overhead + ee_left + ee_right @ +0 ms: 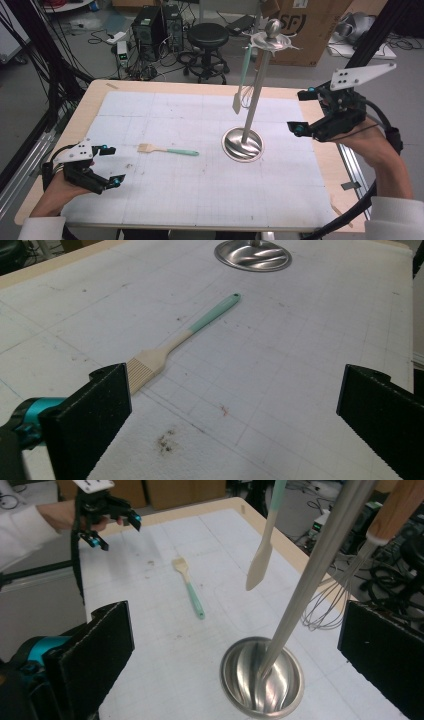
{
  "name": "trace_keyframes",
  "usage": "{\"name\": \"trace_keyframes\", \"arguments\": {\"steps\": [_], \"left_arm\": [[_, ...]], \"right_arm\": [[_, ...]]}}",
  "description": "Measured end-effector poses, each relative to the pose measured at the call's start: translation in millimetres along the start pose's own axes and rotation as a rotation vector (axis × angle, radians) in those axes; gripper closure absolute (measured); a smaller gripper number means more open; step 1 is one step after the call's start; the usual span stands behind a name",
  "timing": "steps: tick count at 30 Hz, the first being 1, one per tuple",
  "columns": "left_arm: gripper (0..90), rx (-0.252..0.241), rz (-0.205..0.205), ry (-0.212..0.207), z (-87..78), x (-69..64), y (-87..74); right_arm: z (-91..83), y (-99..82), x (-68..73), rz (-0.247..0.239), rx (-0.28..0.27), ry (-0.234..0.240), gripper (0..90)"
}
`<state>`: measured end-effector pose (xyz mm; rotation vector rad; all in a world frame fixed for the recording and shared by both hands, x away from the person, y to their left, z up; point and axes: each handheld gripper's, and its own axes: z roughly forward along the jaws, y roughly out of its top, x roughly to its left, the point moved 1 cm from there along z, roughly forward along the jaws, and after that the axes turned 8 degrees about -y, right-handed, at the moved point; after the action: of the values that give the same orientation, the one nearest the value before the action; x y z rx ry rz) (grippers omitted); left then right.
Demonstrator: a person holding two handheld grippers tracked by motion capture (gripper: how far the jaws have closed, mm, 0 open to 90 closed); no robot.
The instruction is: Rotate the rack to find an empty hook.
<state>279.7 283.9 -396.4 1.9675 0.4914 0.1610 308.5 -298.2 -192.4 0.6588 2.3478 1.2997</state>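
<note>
A spatula (241, 80) and whisk (334, 597) hang from the metal stand (243, 144); a brush (167, 150) lies left of the stand. Left gripper (110, 166) and right gripper (301, 111) are spread, holding nothing.

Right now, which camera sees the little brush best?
The left gripper view: the brush lies close, bristles to teal handle, between that gripper's open jaws. The high view shows it small on the mat; the right gripper view shows it farther off.
</note>
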Motion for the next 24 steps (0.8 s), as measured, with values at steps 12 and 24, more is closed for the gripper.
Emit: {"name": "trace_keyframes", "arguments": {"steps": [12, 24], "left_arm": [[1.7, -0.004, 0.002, -0.002, -1.1, -0.9, 0.4], [1.7, -0.013, 0.001, 0.0, -3.9, -1.3, -0.7]], "right_arm": [[26.5, -48.4, 15.1, 0.038, -0.019, 0.005, 0.6], [65.6, -96.0, 16.2, 0.068, -0.009, 0.013, 0.5]]}}
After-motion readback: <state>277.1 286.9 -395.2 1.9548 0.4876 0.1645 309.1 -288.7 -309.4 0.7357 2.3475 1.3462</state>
